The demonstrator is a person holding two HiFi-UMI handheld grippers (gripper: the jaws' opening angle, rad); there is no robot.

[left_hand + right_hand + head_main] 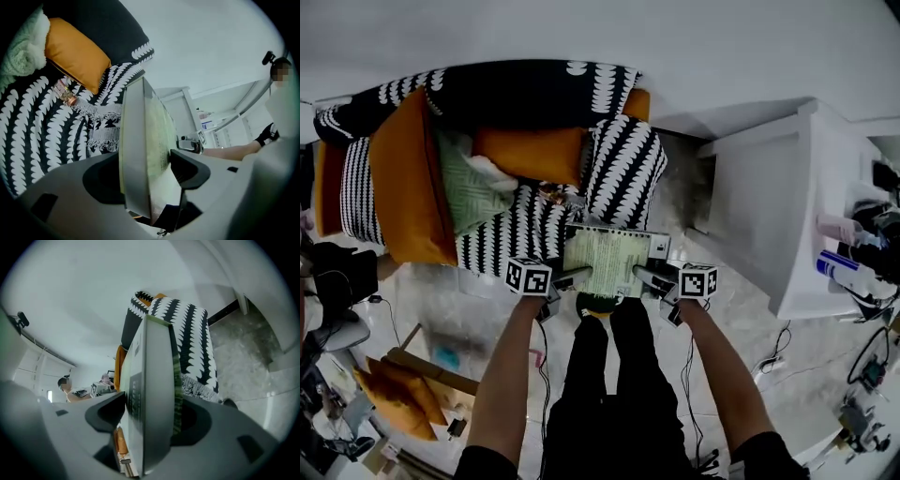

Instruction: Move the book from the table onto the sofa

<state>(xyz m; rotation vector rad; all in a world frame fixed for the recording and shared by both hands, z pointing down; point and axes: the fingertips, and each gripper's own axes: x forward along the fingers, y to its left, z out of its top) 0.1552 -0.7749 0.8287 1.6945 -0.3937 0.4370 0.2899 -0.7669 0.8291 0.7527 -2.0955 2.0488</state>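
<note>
At far left, an orange cushion leans on the black-and-white sofa. By the sofa's front edge, the left gripper has its jaws apart, one on either side of the book, without clamping it. The book lies flat between the two grippers, its far edge over the sofa. It is thick, with a pale green cover in fine dark print and a pale grey page block. I cannot tell whether it rests on the sofa. The right gripper also has its jaws apart around the book's other side. A white worktop stands at right.
</note>
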